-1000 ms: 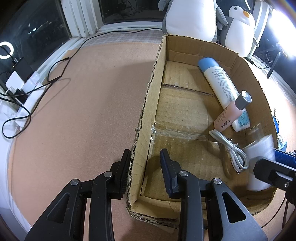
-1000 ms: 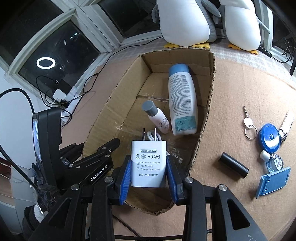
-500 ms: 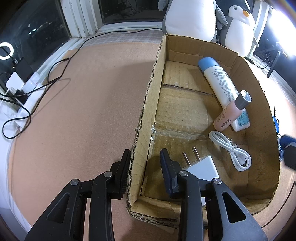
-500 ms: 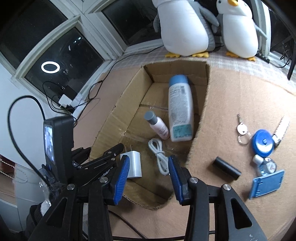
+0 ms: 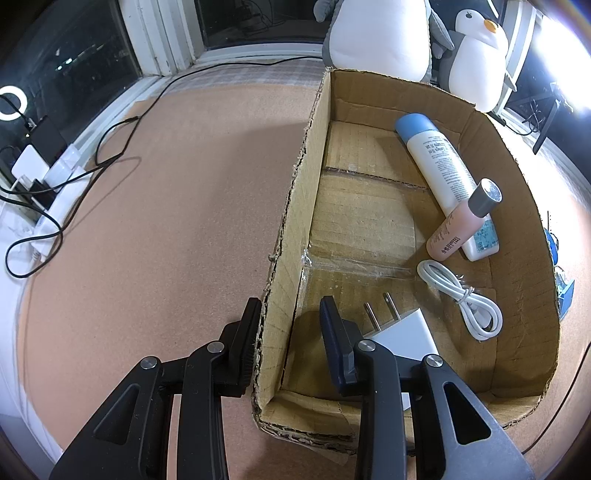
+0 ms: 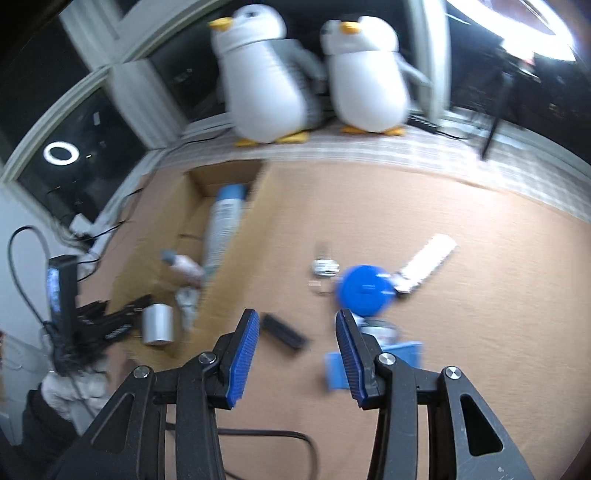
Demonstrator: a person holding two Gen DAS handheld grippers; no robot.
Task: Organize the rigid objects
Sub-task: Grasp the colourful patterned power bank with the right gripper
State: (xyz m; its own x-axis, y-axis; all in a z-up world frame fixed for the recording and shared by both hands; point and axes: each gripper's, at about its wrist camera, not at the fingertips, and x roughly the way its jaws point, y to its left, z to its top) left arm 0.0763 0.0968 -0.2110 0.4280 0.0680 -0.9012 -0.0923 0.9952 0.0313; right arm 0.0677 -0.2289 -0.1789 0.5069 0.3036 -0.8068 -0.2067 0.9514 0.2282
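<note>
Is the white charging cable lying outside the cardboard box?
No, the coiled white cable lies on the floor of the cardboard box, beside the white adapter.

Two big plush penguins [image 6: 266, 85] sit side by side on the checked cloth strip [image 6: 369, 151] by the window, the second one [image 6: 365, 74] just to the right. In the left wrist view a black cable [image 5: 122, 136] snakes over the brown tabletop [image 5: 166, 221] toward a white power strip [image 5: 55, 184] with plugs in it at the left edge. A ring light's reflection [image 5: 11, 107] shows in the dark window glass. There's a bright lamp [image 6: 517, 22] top right, probably on a stand, too blurry to be sure.
</note>
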